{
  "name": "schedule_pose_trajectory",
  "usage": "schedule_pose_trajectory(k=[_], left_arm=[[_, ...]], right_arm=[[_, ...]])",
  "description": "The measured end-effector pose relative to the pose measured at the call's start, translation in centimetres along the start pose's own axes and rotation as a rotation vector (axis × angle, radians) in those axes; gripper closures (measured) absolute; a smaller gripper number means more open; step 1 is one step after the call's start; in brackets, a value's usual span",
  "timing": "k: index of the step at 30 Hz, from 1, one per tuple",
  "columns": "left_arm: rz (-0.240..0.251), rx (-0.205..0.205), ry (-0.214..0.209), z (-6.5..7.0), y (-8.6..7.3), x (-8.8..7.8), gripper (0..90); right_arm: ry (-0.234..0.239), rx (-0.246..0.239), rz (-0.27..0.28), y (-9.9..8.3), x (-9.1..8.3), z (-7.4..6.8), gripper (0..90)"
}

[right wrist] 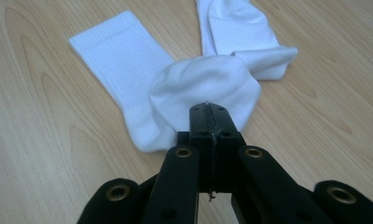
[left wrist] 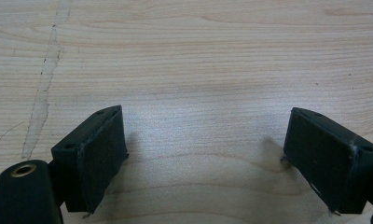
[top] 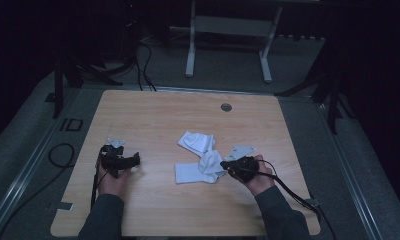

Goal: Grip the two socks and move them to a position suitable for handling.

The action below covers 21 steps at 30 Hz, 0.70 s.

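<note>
Spanning dim room: wooden table [top: 153, 210]

"ID" marking [top: 71, 124], on floor left of table [top: 153, 115]

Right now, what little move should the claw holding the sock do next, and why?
Probably lift and draw the folded toe end back, away from the cuff, to straighten the sock. The right claw is shut on the near white sock, whose toe is doubled over its ribbed leg and touches the other sock. The left claw rests open over bare table, free to help.
</note>
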<state>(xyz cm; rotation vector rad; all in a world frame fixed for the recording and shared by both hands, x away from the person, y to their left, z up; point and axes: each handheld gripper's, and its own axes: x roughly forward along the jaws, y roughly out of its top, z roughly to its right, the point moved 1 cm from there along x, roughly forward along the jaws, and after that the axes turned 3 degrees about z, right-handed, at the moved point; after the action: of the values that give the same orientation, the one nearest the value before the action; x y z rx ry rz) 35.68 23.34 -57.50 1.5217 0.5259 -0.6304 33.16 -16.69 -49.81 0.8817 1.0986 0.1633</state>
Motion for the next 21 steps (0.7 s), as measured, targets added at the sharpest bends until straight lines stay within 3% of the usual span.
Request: schedule_pose_trajectory(k=[10,21], left_arm=[[0.0,0.0,0.0,0.0,0.0,0.0,12.9],[0.0,0.0,0.0,0.0,0.0,0.0,12.9]], right_arm=[[0.03,0.006,-0.062,-0.1,3.1,0.1,89.7],[0.086,-0.003,-0.14,-1.4,5.7,-1.2,89.7]])
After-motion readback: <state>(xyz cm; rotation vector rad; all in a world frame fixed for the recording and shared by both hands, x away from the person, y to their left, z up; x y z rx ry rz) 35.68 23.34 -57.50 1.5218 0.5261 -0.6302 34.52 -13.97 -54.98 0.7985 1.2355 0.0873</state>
